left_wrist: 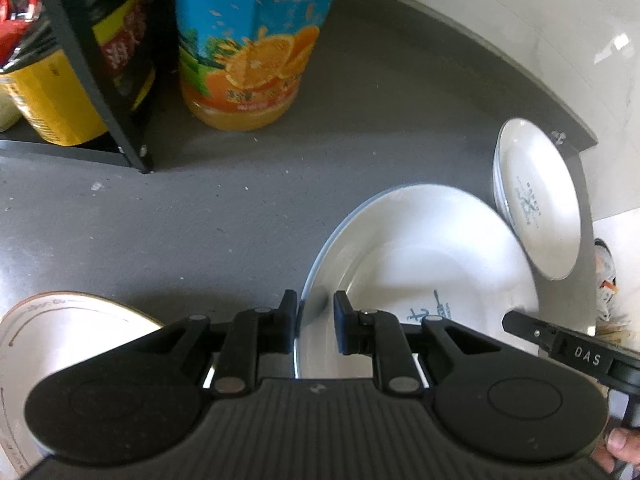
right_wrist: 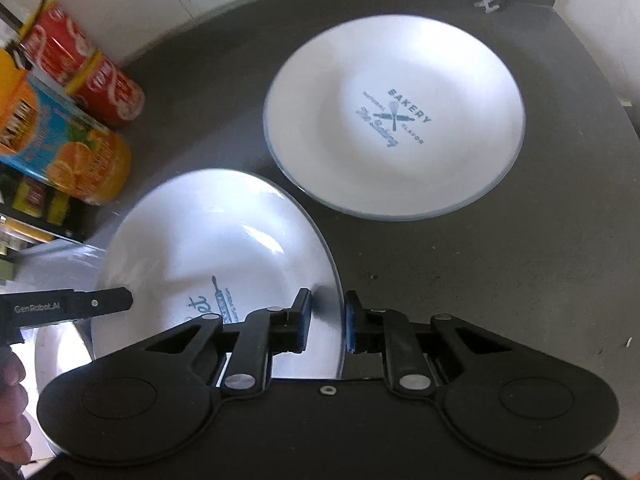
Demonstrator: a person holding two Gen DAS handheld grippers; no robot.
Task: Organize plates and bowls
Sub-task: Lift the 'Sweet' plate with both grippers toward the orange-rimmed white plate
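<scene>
Dark grey counter, carrying drink bottles and cans at its back edge beside a black shelf frame. White plate with blue print, raised and tilted above the counter, its opposite rim edges sitting between the narrowly parted fingers of the left gripper and right gripper; firm pinching cannot be told. Second white plate, printed "BAKERY", flat on the counter just beyond.
</scene>
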